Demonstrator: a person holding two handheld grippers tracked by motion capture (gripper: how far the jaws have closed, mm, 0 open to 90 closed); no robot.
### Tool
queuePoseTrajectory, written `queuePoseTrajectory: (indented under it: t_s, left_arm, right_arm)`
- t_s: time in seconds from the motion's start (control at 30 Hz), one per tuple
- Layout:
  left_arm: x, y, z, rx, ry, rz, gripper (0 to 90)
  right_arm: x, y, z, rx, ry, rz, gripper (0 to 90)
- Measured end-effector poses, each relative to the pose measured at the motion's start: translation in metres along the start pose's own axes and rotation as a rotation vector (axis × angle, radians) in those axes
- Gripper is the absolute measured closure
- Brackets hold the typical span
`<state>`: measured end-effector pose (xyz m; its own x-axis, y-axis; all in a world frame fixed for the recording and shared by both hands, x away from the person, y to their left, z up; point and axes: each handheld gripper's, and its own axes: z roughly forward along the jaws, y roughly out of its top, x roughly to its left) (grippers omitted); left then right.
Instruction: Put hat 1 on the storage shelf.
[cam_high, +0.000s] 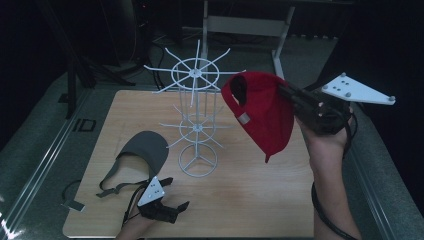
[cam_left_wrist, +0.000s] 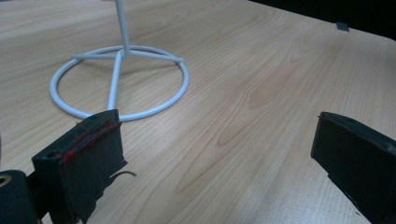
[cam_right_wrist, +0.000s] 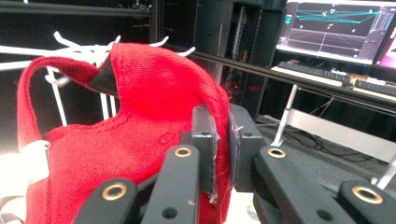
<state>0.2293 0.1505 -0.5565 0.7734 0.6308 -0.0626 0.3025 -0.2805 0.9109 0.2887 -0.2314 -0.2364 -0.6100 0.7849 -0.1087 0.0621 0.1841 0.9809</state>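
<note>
Left claw (cam_high: 172, 200) idle near, jaws wide. Right claw (cam_right_wrist: 222, 140) pinches red cap (cam_high: 262, 112) mid-air, right of rack (cam_high: 196, 75). Risk: thin fabric grip, cap may slip or snag prongs.

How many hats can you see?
2. The red cap hangs in the air, pinched by the right gripper beside the white rack. The grey visor lies on the table near the left gripper.
</note>
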Motion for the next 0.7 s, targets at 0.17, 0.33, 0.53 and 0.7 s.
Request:
queuePoseTrajectory:
  t_s: [0.17, 0.33, 0.53, 0.7]
  left_arm:
    - [0.001, 0.0, 0.0, -0.004, 0.003, -0.007, 2.5]
    - [0.001, -0.001, 0.0, 0.001, 0.002, -0.006, 2.5]
    - [0.002, -0.002, 0.0, -0.003, 0.005, -0.011, 2.6]
    - [0.001, -0.002, 0.0, -0.003, 0.004, -0.013, 2.6]
  right_arm:
    - [0.004, -0.012, 0.002, 0.017, 0.017, 0.002, 82.7]
    - [0.01, -0.025, 0.002, 0.035, 0.029, -0.007, 82.7]
    - [0.017, -0.039, -0.002, 0.041, 0.065, -0.005, 82.5]
    - [0.022, -0.05, -0.009, 0.037, 0.092, -0.003, 81.8]
